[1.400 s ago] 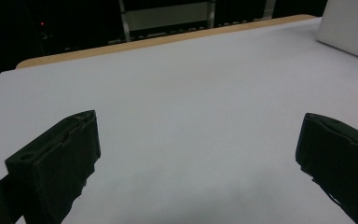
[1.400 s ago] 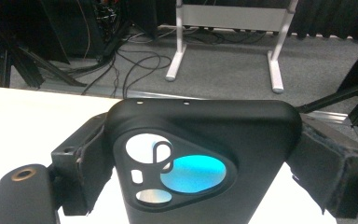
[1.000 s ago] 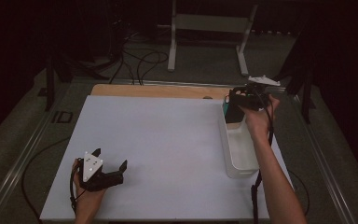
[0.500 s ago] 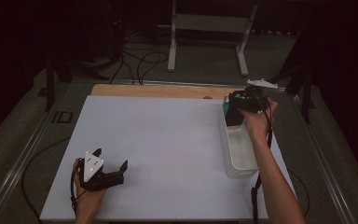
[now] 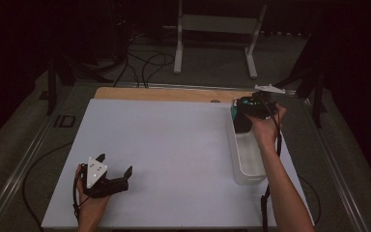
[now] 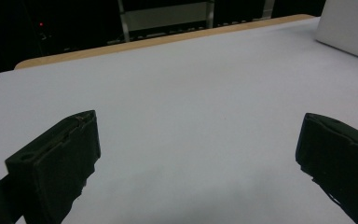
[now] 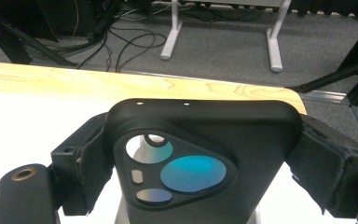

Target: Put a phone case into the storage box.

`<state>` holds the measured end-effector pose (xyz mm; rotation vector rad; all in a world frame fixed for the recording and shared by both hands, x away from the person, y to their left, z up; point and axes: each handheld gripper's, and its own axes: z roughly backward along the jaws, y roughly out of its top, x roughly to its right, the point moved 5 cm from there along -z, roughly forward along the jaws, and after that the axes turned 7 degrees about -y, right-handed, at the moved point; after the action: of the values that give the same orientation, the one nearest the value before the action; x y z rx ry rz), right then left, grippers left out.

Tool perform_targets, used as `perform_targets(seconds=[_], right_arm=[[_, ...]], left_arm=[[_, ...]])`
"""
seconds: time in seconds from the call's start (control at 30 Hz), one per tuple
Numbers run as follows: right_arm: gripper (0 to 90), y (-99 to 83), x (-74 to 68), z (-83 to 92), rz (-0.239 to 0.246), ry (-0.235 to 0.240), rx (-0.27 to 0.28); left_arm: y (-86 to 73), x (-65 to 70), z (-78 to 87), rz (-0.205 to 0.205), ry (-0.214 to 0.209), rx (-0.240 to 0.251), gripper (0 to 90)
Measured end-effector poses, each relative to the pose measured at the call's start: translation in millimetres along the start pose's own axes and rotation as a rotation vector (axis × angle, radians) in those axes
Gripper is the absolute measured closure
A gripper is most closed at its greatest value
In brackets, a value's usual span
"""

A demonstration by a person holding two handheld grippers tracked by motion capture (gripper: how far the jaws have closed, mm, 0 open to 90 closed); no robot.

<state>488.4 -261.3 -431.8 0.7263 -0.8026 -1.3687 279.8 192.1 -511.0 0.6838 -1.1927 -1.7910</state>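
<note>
Black phone case (image 7: 200, 158) pinched tight in our right claw (image 5: 244, 116), now lower, over far end of white tub (image 5: 249, 162). Drop-in looks close. Left claw (image 5: 113, 171) spread wide, resting on table (image 5: 174, 140).

The table (image 5: 174, 145) is looked down on from above its near edge in the high view, facing forward to twelve o'clock. From low and close over the white surface (image 6: 191, 93), the left gripper view is aimed toward the wooden edge (image 6: 158, 42) at twelve o'clock. The right gripper view is held very near a black case (image 7: 205, 154). That wooden edge (image 7: 74, 79) is shared by all three.
</note>
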Motion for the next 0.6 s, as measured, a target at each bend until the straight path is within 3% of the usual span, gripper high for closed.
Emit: perform_targets(seconds=[0.6], right_arm=[[13.3,-10.3,-0.6,-14.0,0.001,-0.021,-0.029]], left_arm=[[0.1,0.8,0.0,0.000,0.001,0.000,0.2]])
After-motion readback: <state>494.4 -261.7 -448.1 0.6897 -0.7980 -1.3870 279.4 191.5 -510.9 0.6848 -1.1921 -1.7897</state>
